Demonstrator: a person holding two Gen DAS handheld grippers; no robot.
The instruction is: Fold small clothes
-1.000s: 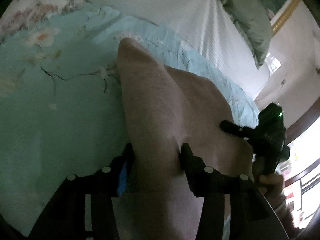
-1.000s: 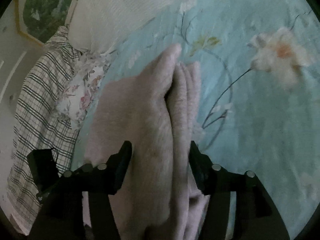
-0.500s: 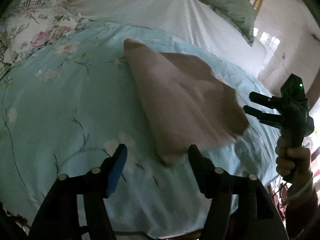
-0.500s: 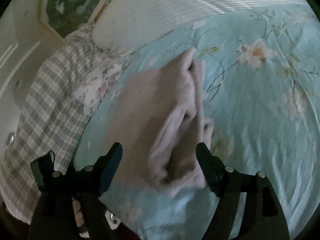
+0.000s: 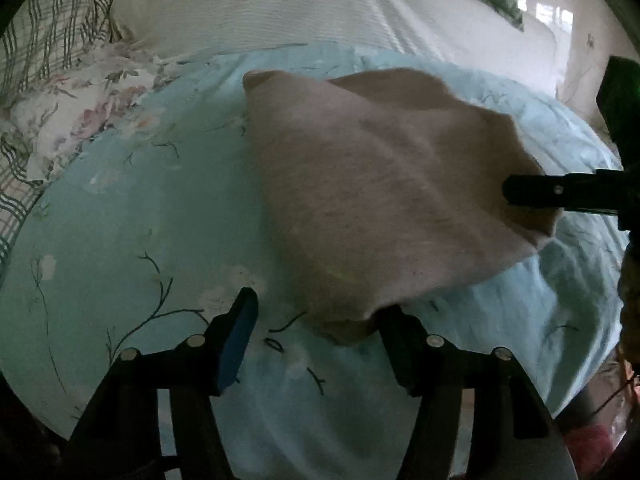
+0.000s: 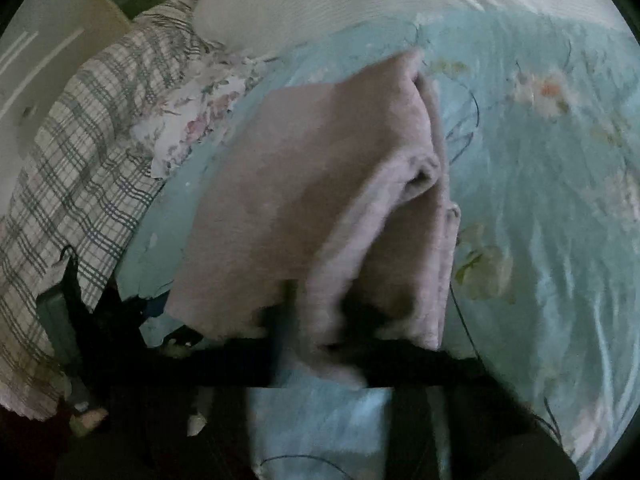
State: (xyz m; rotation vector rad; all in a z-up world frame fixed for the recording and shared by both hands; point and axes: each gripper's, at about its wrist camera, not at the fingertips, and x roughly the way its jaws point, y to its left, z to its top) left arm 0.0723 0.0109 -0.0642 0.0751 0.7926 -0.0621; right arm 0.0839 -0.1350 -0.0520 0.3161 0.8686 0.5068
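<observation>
1. I am working over a bed with a light blue flowery bed cover (image 5: 132, 208).
2. A soft pinkish-brown cloth (image 5: 380, 200) lies on the cover. In my left view it fills the middle and the right of the picture.
3. My left gripper (image 5: 316, 320) is at the bottom of that view. Its jaws are apart and they are closing.
4. The near corner of the cloth hangs down between them. It lies against the right finger (image 5: 404, 344). The left finger with the blue pad (image 5: 236, 340) is apart from the cloth, so I am not pinching it.
5. My right gripper (image 6: 320, 332) is at the bottom of the right view. It is blurry. Its jaws are closing, and they are pinched on a bunched edge of the cloth.
6. In my left view that gripper comes in from the right edge, with its dark tip on the right corner of the cloth.
7. A checked blanket (image 6: 80, 168) lies at the left of my right view.
8. A white striped pillow (image 5: 280, 4) is at the top of my left view.
</observation>
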